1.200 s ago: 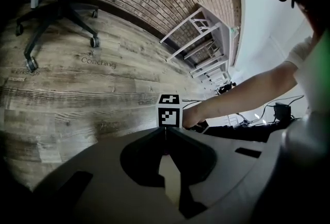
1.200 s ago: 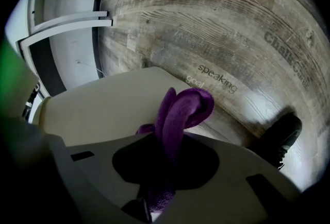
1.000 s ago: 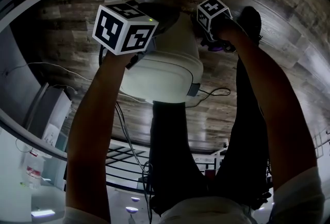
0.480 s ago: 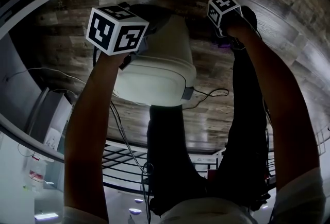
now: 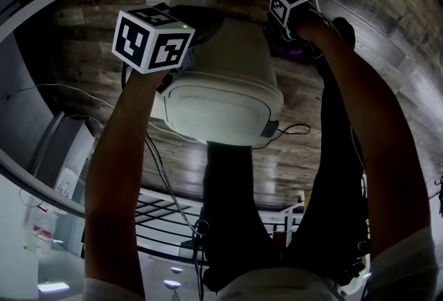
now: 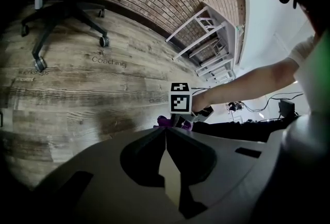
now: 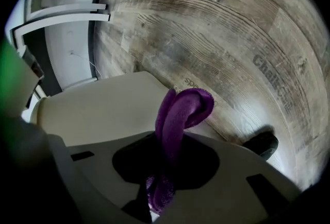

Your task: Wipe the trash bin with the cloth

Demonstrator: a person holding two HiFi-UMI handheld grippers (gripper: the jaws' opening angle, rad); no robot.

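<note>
**Wiping stroke: right jaws back at the bin**

1. Right jaws. Your right gripper (image 7: 167,140) has its jaws clamped on the purple cloth (image 7: 183,109). A folded loop of the cloth stands out ahead of the jaw tips, and a shorter tuft hangs behind them. The loop's far end lies over the edge of the white trash bin (image 7: 103,109), which fills the area ahead and to the left of these jaws. Firm contact between cloth and bin cannot be confirmed from this view.

2. Left jaws. Your left gripper (image 6: 166,133) has its jaws closed tip to tip with nothing held. The pale surface showing behind the tips appears to be the bin. Straight ahead of these jaws, past the bin's top, the cloth shows beside the right gripper's marker cube (image 6: 180,97).

3. Change noted. Half a second ago the right gripper stood out to the side, clear of the bin. It is now drawn in close against the bin's far corner, and the bin sits slightly shifted in the head view. Read this as one pass of a back-and-forth wipe, with the left gripper steadying the bin.

4. Surroundings. The wooden floor (image 7: 216,37) lies beyond both jaws.
</note>
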